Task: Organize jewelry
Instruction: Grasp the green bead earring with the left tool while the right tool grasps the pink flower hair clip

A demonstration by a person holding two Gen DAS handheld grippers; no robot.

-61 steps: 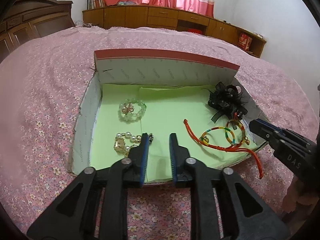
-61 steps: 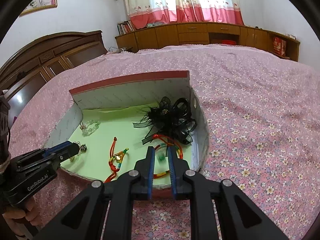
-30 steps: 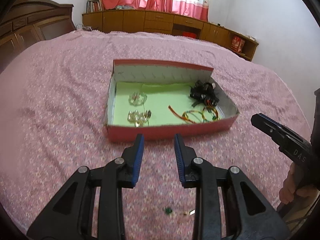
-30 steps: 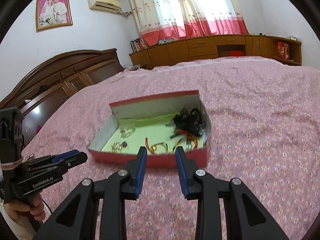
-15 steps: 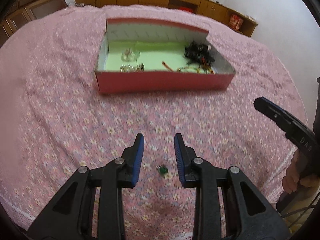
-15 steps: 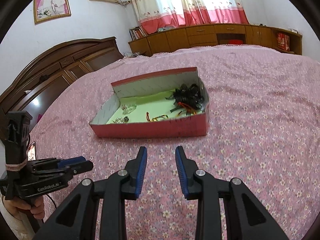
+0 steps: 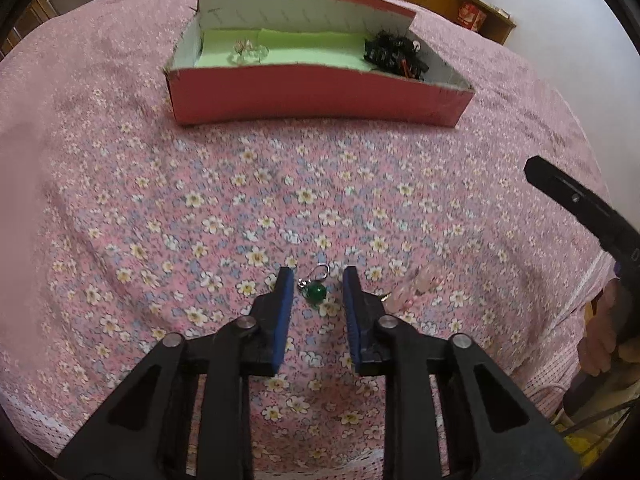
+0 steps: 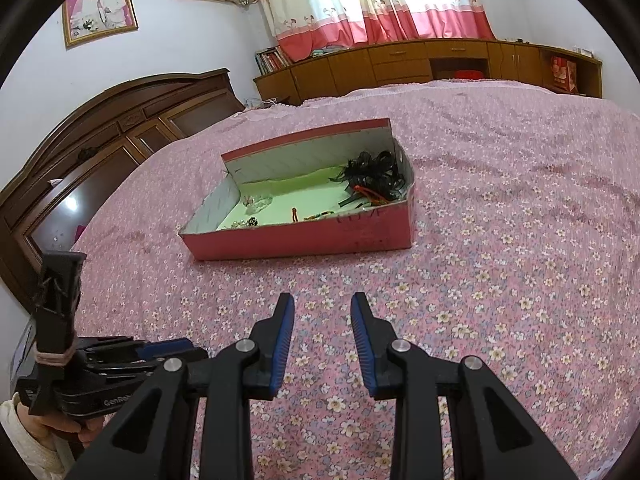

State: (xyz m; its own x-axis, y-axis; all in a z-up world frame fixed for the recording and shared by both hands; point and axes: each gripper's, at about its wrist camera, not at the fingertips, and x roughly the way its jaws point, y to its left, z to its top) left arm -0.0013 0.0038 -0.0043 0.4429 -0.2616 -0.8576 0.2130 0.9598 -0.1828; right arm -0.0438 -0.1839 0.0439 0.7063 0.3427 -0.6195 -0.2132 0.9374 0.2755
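We hover over a loose earring, well short of the box.
The red cardboard box with green lining (image 7: 320,92) holds a clear beaded bracelet (image 7: 246,51), a black ribbon hair bow (image 7: 394,56) and red cords (image 8: 370,194). Our left gripper (image 7: 315,284) has its jaws open around a green bead earring with a silver hook (image 7: 314,287) on the pink floral bedspread (image 7: 200,200); our right gripper (image 8: 322,312) has its jaws open, empty.

bed (image 7: 120,184) | on it: red box (image 7: 320,94), green earring (image 7: 315,290), pink trinket (image 7: 416,286)
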